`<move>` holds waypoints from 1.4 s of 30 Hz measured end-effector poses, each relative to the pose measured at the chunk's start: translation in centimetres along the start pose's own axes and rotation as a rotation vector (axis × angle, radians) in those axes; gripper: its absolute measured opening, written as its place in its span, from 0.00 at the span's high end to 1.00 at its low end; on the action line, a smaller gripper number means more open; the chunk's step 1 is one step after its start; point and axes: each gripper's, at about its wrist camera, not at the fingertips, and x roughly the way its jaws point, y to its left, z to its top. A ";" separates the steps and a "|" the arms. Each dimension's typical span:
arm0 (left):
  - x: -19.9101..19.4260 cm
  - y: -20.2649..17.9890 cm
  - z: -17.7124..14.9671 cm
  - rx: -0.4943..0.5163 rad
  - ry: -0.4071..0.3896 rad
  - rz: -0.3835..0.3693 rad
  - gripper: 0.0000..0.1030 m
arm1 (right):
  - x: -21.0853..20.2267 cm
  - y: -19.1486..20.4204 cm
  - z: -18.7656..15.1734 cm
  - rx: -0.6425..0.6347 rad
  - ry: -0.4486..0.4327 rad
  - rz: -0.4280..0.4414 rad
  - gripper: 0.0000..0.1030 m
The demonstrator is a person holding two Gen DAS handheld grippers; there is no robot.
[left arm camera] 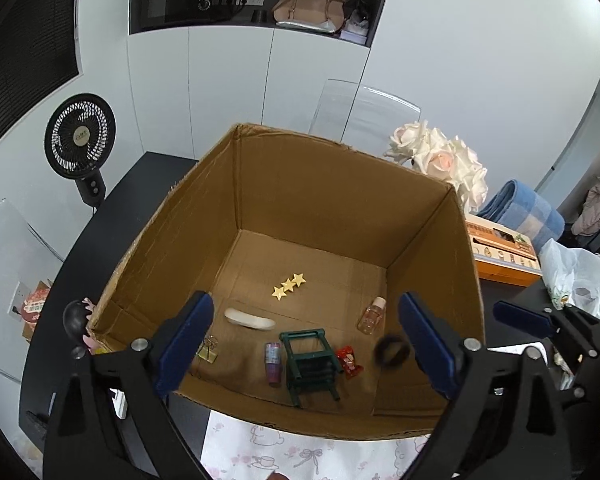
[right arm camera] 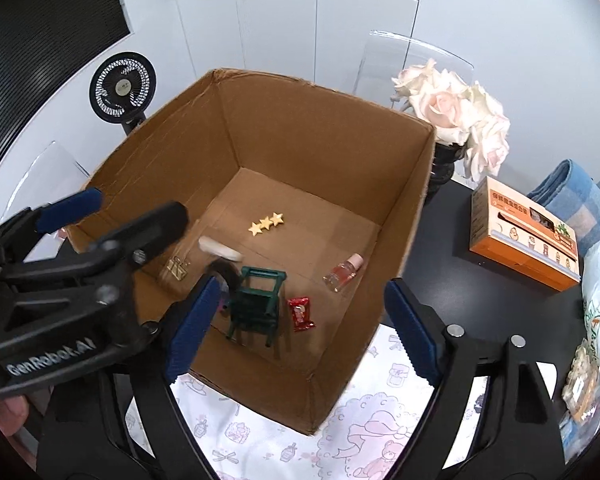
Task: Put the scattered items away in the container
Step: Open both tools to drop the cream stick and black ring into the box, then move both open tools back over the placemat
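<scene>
An open cardboard box (left arm camera: 432, 216) (right arm camera: 416, 184) stands on a patterned cloth. On its floor lie three gold stars (left arm camera: 288, 286) (right arm camera: 265, 223), a white oblong piece (left arm camera: 249, 319), a gold binder clip (left arm camera: 209, 350), a purple vial (left arm camera: 273, 361), a green toy chair (left arm camera: 311, 362) (right arm camera: 256, 304), a red packet (left arm camera: 349, 361) (right arm camera: 300, 313) and a clear pink-capped bottle (left arm camera: 372, 315) (right arm camera: 343, 271). A blurred dark ring (left arm camera: 392, 351) (right arm camera: 223, 271) is inside the box, held by nothing. My left gripper (left arm camera: 307, 302) (right arm camera: 140, 203) is open over the box's near-left side. My right gripper (right arm camera: 300, 284) is open above the near wall.
A black-headed doll (left arm camera: 75, 320) lies outside the box's left corner. White roses (right arm camera: 456, 108), an orange carton (right arm camera: 524, 236), a blue towel (left arm camera: 520, 212) and a plastic bag (left arm camera: 576, 280) crowd the right side. A black fan (left arm camera: 80, 136) stands far left. The cloth (right arm camera: 260, 440) covers the black table's near edge.
</scene>
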 end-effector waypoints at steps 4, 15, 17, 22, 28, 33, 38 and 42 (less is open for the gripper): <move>-0.2 0.0 -0.1 0.001 -0.007 -0.002 0.10 | 0.0 -0.6 -0.2 0.013 0.004 -0.006 0.00; -0.5 0.1 -0.1 -0.005 -0.026 -0.004 0.10 | -0.7 -1.3 -0.6 0.012 -0.012 -0.019 0.00; -0.5 0.0 -0.2 -0.004 -0.029 -0.005 0.10 | -0.7 -1.4 -0.7 0.009 -0.010 -0.020 0.00; -0.5 -0.3 -0.3 0.010 -0.032 -0.002 0.10 | -0.7 -1.6 -1.1 0.007 -0.010 -0.023 0.00; -0.4 -0.7 -0.5 0.021 -0.032 -0.004 0.10 | -1.0 -1.9 -1.3 0.007 -0.015 -0.025 0.00; -0.5 -1.2 -0.6 0.030 -0.035 -0.014 0.10 | -1.3 -2.3 -1.3 0.016 -0.021 -0.027 0.00; -0.7 -1.7 -0.9 0.041 -0.044 -0.017 0.10 | -1.7 -2.6 -1.5 0.018 -0.025 -0.033 0.00; -0.9 -2.3 -1.4 0.045 -0.045 -0.033 0.10 | -2.1 -3.2 -1.9 0.027 -0.028 -0.038 0.00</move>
